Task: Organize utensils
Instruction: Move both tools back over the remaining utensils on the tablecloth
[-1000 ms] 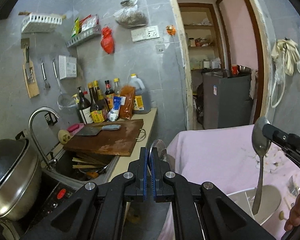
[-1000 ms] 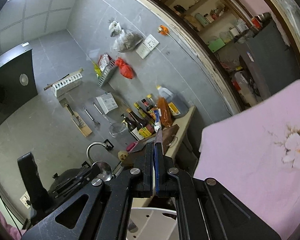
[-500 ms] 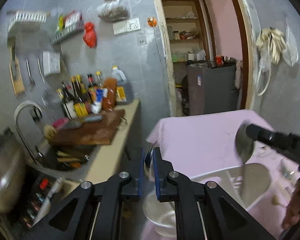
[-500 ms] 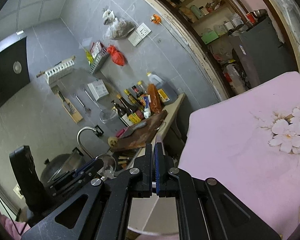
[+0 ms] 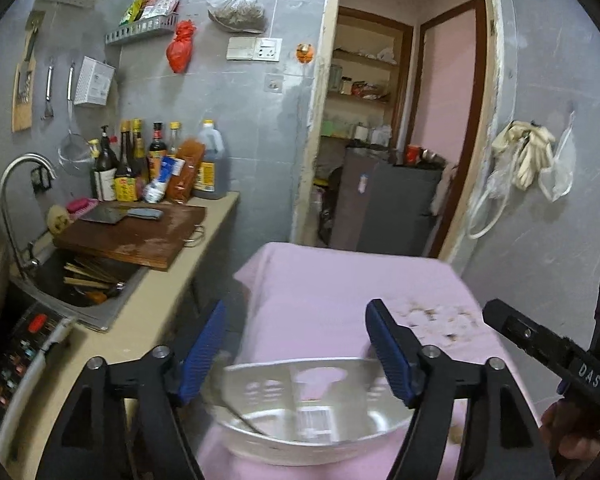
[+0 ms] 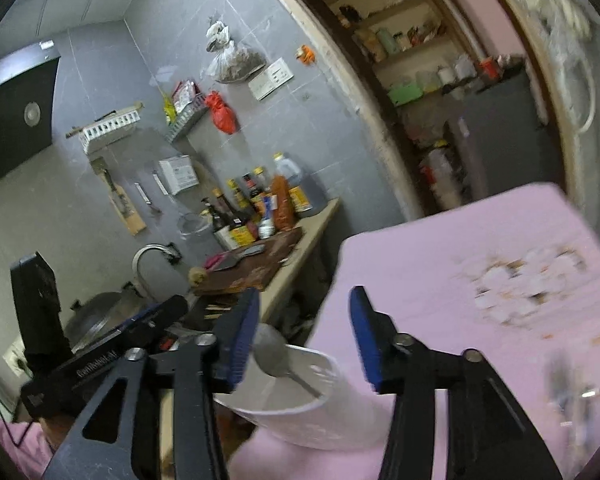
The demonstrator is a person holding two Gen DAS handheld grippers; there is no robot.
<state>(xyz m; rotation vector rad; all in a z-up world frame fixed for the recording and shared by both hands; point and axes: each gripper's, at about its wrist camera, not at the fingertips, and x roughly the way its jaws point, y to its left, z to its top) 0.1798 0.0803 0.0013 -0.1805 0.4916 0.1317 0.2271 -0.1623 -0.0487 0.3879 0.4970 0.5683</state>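
Note:
A white plastic utensil holder (image 5: 312,412) lies on the pink tablecloth, just under my left gripper (image 5: 296,344), which is open and empty. A thin dark handle (image 5: 242,420) lies inside it. In the right wrist view the same holder (image 6: 296,392) sits below my right gripper (image 6: 300,332), which is open and empty. A metal spoon (image 6: 274,354) rests in the holder with its bowl up at the rim. More blurred utensils (image 6: 572,396) lie on the cloth at the right.
The pink-clothed table (image 5: 340,292) stands beside a kitchen counter (image 5: 156,304) with a wooden cutting board (image 5: 136,236), bottles (image 5: 156,160) and a sink (image 5: 80,284) holding chopsticks. A doorway (image 5: 384,140) and grey cabinet (image 5: 388,208) are behind the table.
Both grippers have opened from shut. The right gripper's spoon has dropped into the holder, and the left gripper no longer holds its utensil. Both grippers have moved down toward the holder.

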